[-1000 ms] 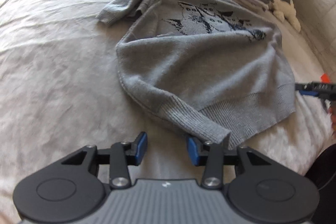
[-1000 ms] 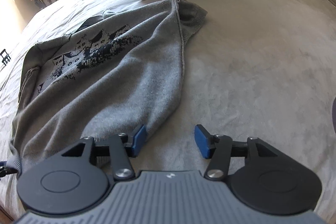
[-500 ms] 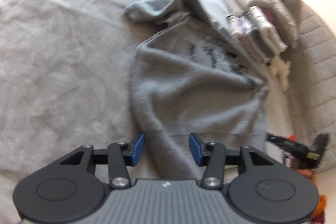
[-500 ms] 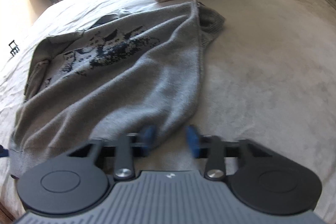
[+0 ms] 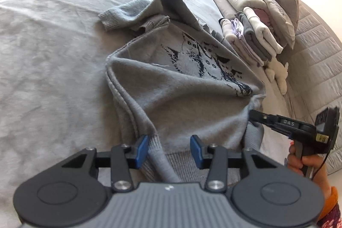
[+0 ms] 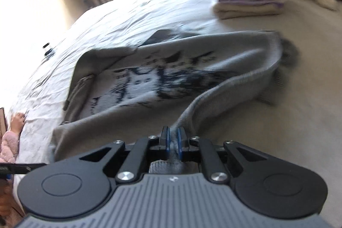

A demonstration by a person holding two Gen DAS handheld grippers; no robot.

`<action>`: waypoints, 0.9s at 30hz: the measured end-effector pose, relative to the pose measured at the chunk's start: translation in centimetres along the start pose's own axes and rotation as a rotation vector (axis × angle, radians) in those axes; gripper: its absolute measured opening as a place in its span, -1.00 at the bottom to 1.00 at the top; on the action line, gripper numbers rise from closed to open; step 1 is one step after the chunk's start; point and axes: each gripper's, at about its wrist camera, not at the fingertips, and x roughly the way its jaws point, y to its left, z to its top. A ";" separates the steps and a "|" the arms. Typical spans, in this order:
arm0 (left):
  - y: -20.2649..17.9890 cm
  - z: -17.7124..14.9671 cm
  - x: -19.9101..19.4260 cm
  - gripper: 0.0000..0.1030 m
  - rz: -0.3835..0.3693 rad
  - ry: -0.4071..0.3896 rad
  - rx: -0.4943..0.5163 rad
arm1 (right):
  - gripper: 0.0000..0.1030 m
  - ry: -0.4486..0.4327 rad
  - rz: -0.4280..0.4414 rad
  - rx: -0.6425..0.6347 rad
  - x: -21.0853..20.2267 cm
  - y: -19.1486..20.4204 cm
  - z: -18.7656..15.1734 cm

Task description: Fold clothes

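Right wrist: right gripper [image 6: 173, 139] clamps sweater [image 6: 149, 78], left gripper [image 5: 168, 147] wide.

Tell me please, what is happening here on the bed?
A person is folding a grey knitted sweater with a dark pattern on a grey bed cover. The right gripper is shut on the sweater's hem corner. The left gripper is open, with the other hem side between its fingers.
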 end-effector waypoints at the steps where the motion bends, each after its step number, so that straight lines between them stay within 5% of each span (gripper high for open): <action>1: -0.2 0.1 0.1 -0.15 0.001 -0.001 -0.003 | -0.80 0.019 0.004 -0.005 0.7 0.3 0.1; 6: -0.4 0.3 -0.1 -0.11 0.019 0.000 -0.006 | -0.67 0.088 -0.012 -0.048 3.2 1.6 -0.4; 13: -0.4 -0.1 -1.1 -0.09 -0.021 -0.028 -0.051 | -0.34 0.043 0.032 -0.004 0.3 1.1 -0.5; 22: 1.1 -1.6 -4.1 -0.13 0.023 -0.059 -0.100 | -0.33 0.008 -0.007 0.024 -3.1 -1.9 -1.5; 27: 1.9 -2.4 -3.2 -0.25 -0.018 -0.050 -0.130 | -0.33 0.013 -0.039 0.045 -4.1 -3.7 -2.4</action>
